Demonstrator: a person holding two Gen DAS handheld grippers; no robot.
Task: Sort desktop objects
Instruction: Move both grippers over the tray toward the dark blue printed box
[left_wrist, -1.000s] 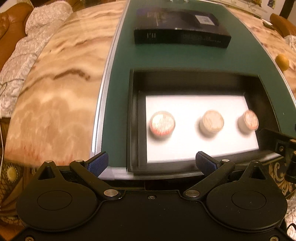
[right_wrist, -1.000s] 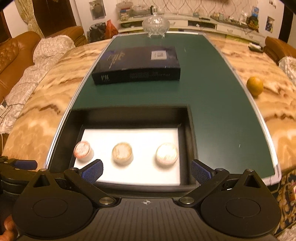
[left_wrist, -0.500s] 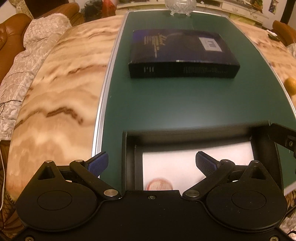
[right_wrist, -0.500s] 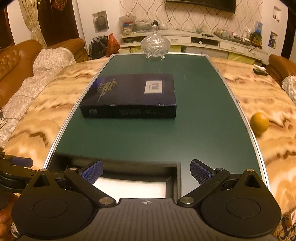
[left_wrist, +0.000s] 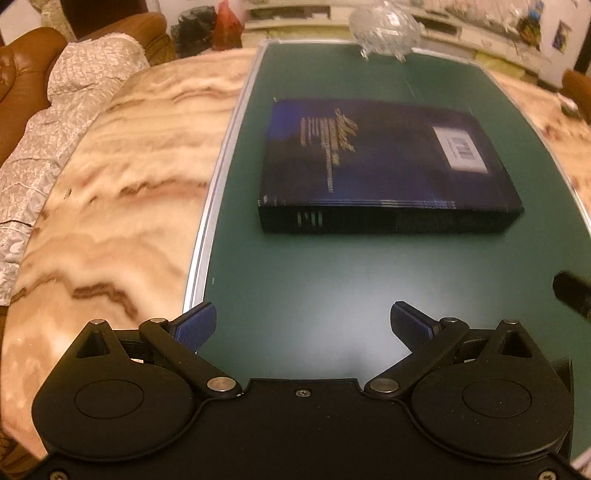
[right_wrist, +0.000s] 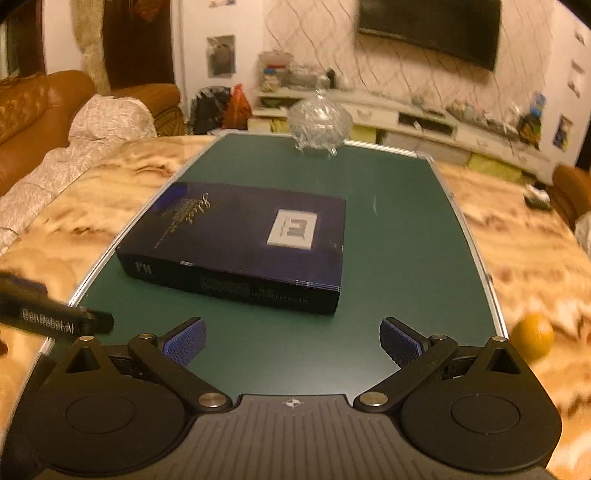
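Left wrist view puts you over the bench (left_wrist: 110, 206), a broad marbled top with a dark green mat (left_wrist: 369, 288) laid along its middle and edged with a silver strip. On that mat, ahead of your fingers and well apart from them, lies the dark blue box (left_wrist: 380, 162), flat, with its long side face turned toward you and a white label near its right end. Beyond it, at the far end of the mat, stands a glass bowl (left_wrist: 384, 29), blurred. Your left hand-held gripper (left_wrist: 302, 323) is spread wide with nothing between its blue pads, which hang above bare green mat near the silver edge. A dark blurred shape at the right edge of this view cannot be made out.

From the right wrist view you see the same green mat (right_wrist: 399, 258) and the dark blue box (right_wrist: 240, 243) lying on it slightly askew, its near right corner closest to you. The glass bowl (right_wrist: 319, 123) sits past it on the mat's far edge, with a sofa (right_wrist: 44, 107) to the left of the bench. An orange (right_wrist: 533, 336) rests on the marbled surface just outside the mat's right edge. Your right hand-held gripper (right_wrist: 293, 339) is likewise spread wide and holds nothing, poised over the mat short of the box
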